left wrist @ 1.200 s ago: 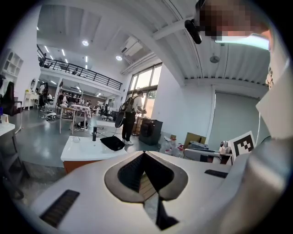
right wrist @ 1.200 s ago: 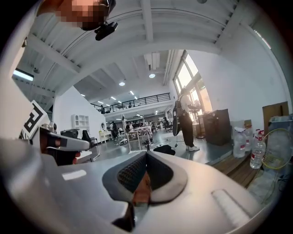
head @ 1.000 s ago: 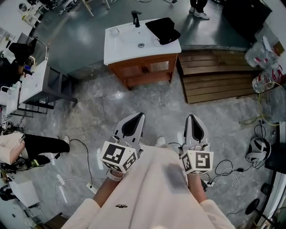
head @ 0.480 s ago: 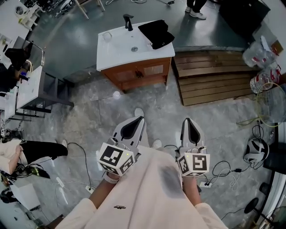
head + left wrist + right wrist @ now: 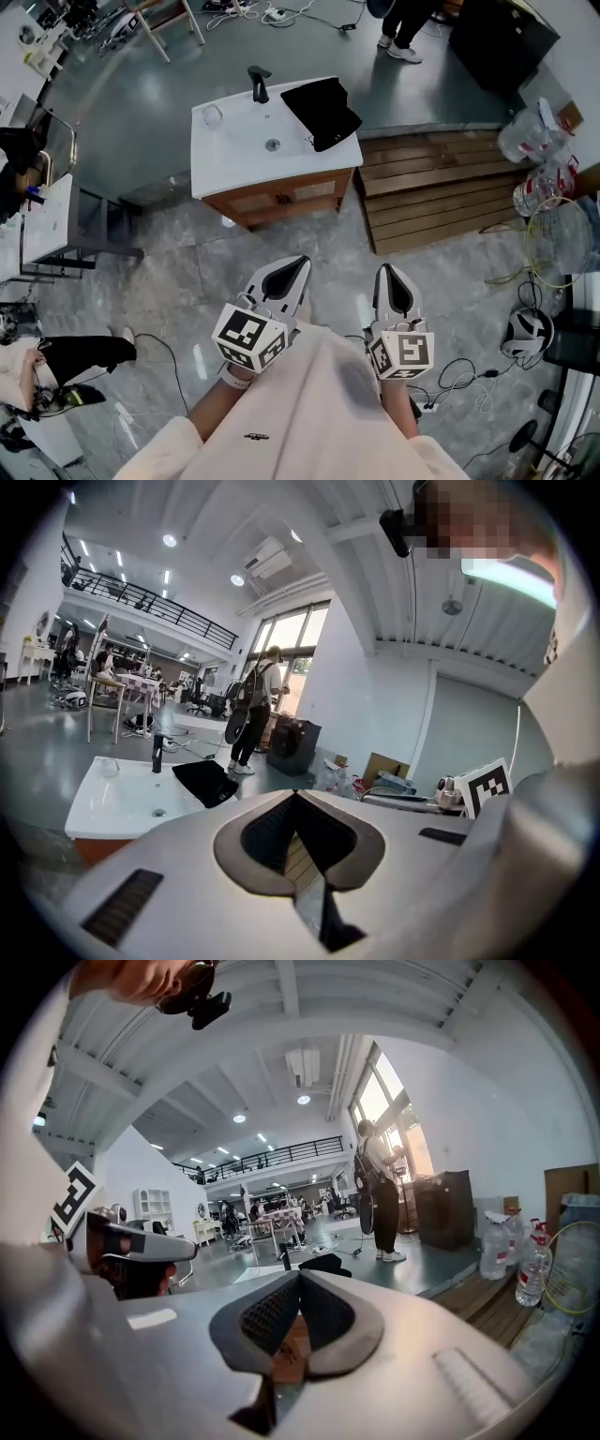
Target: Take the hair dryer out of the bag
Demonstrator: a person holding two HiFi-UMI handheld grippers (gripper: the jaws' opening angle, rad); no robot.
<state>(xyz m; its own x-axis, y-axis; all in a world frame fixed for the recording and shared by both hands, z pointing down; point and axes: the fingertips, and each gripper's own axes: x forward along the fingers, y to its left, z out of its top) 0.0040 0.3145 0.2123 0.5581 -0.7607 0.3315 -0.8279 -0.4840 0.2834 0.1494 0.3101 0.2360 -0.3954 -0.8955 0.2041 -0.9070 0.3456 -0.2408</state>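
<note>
A black bag (image 5: 322, 112) lies on the right side of a white sink vanity (image 5: 234, 150) ahead of me; it also shows as a black bag (image 5: 206, 782) in the left gripper view and a black bag (image 5: 326, 1264) in the right gripper view. No hair dryer is visible. My left gripper (image 5: 298, 265) and right gripper (image 5: 386, 272) are held side by side in front of my body, over the marble floor, well short of the vanity. Both are shut with nothing between the jaws, as the left gripper (image 5: 296, 794) and right gripper (image 5: 298, 1274) show in their own views.
A black faucet (image 5: 258, 82) and a small glass (image 5: 212, 116) stand on the vanity. A wooden pallet (image 5: 441, 183) lies to its right, with water bottles (image 5: 539, 178) and a fan (image 5: 562, 239) beyond. Cables (image 5: 469, 361) trail on the floor at right. A person (image 5: 403, 23) stands behind the vanity.
The vanity with the bag has drawn nearer and shifted left in the head view as both grippers moved forward toward it. Both stay shut and empty.
</note>
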